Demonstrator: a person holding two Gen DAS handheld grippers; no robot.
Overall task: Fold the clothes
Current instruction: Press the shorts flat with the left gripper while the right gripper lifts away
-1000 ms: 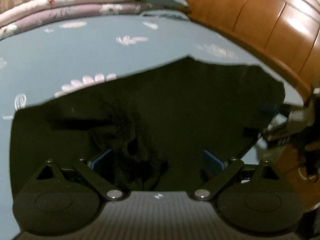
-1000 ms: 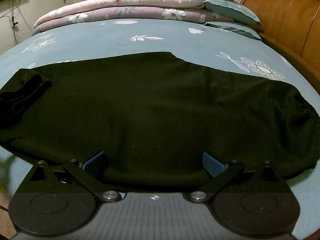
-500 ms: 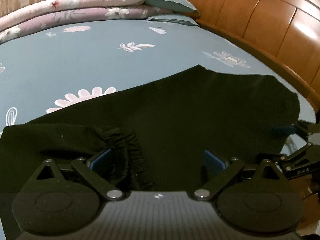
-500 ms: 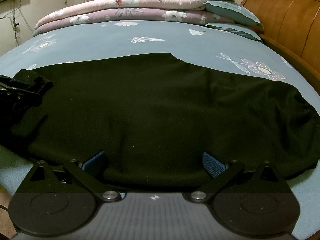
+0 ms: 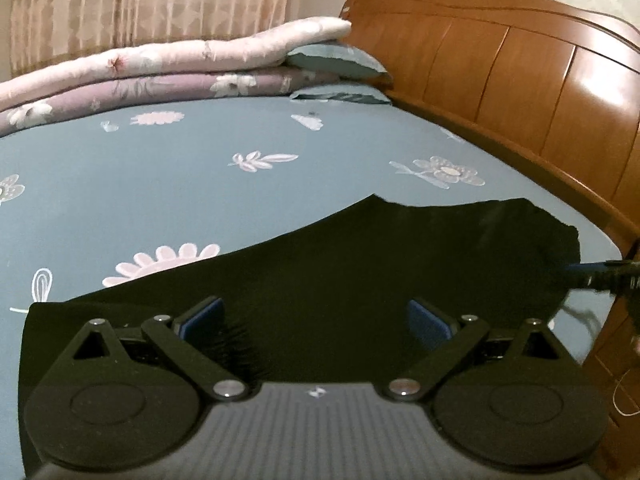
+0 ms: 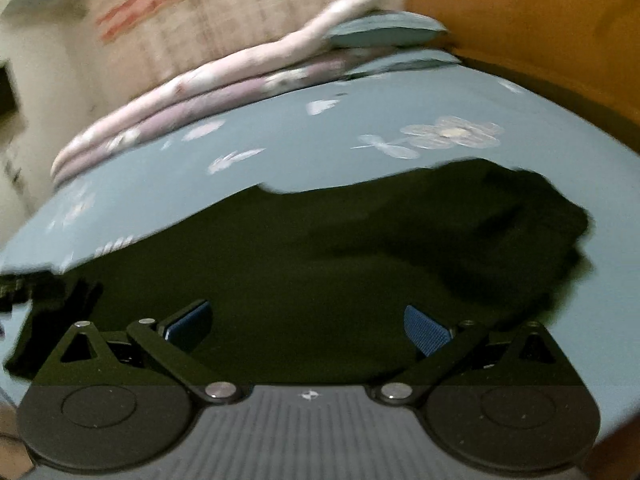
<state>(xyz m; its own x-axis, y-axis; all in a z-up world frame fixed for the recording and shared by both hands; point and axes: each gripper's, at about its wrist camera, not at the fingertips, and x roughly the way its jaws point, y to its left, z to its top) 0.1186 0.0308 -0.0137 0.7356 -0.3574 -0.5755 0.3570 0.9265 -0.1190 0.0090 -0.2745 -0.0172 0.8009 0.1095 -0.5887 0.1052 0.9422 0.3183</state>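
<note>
A black garment (image 5: 360,272) lies spread flat across the blue floral bed sheet (image 5: 160,184). My left gripper (image 5: 316,320) hovers low over its near edge, open, with nothing between the blue pads (image 5: 200,316). A gathered elastic cuff (image 5: 236,344) shows beside the left pad. In the blurred right wrist view the same garment (image 6: 320,260) fills the middle, its right end bunched (image 6: 528,232). My right gripper (image 6: 308,324) is open over the near edge. It also shows at the right edge of the left wrist view as a dark tip (image 5: 608,276).
Folded pink and purple quilts (image 5: 160,72) and two teal pillows (image 5: 336,62) are stacked at the far side of the bed. A wooden headboard (image 5: 520,72) runs along the right. Curtains (image 5: 140,0) hang behind. Bare sheet lies beyond the garment.
The left gripper lowered the raised black fabric onto the bed, let it go and tilted up. The right gripper, still until now, is swinging fast; its view has blurred and tilted.
</note>
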